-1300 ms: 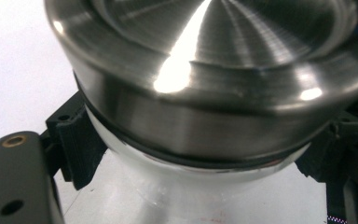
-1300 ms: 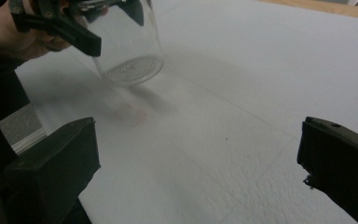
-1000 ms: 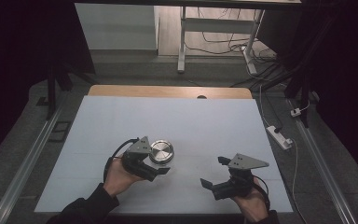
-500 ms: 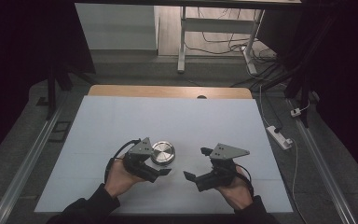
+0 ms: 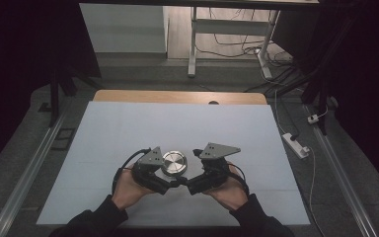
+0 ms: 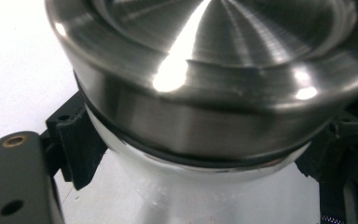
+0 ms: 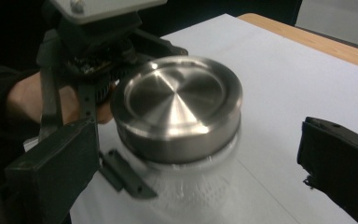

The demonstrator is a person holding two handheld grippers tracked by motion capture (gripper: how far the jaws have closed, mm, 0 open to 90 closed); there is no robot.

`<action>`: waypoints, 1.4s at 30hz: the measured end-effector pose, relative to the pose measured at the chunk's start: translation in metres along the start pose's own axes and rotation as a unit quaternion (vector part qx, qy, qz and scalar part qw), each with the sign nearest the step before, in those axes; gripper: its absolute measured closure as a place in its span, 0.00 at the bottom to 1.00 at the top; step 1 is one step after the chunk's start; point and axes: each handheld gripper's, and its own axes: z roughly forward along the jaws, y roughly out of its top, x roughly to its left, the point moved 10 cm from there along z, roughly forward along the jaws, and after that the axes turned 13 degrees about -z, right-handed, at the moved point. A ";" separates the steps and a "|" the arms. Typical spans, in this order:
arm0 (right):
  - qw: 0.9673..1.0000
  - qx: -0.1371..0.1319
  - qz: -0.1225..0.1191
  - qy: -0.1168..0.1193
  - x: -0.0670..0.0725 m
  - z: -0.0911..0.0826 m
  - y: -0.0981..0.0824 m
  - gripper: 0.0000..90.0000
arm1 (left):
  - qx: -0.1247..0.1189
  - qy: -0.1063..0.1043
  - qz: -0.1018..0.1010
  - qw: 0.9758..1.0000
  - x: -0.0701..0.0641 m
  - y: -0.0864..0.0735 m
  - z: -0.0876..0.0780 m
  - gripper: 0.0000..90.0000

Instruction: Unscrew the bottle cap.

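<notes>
Jar [image 5: 173, 165]: clamped below its steel lid [image 7: 179, 100] by left gripper [image 5: 176, 181].
Right gripper [image 7: 200, 154]: jaws wide, flanking the lid.
Left: lid not yet gripped or removed.

Sleeves: dark, long — my cuffs end at the wrists, both hands bare.
Left gripper [image 5: 170, 183]: matte black body, a grey three-cornered plate on top, a black cable looping off behind my hand.
Left gripper's pads [image 6: 77, 144]: black and ribbed, on blocky mounts; a brass-ringed screw hole sits in the dark arm beside them.
Right gripper [image 5: 186, 186]: same black build — grey plate with small fasteners at its corners.
Right gripper's fingers [image 7: 51, 170]: flat, dull black slabs.
</notes>
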 end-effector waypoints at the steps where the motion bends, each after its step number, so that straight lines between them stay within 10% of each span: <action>1: 1.000 -0.001 0.000 0.000 0.000 0.002 0.001 0.00 | 0.000 -0.001 0.000 1.000 -0.001 0.000 0.000 0.17; 15: 1.000 -0.010 -0.014 -0.001 0.003 0.024 0.002 0.05 | 0.002 -0.009 -0.002 1.000 -0.005 0.001 0.002 0.17; 29: 0.998 -0.036 -0.031 0.050 0.008 0.020 0.006 0.21 | 0.002 -0.041 0.003 0.999 -0.009 0.000 0.001 0.17; 33: 0.994 -0.040 -0.041 0.090 0.010 0.017 0.006 0.20 | 0.005 -0.068 0.015 0.998 -0.014 -0.001 -0.001 0.17; 42: 0.972 -0.064 -0.085 0.208 0.020 0.007 0.005 0.20 | 0.017 -0.110 0.055 0.992 -0.025 -0.004 -0.003 0.17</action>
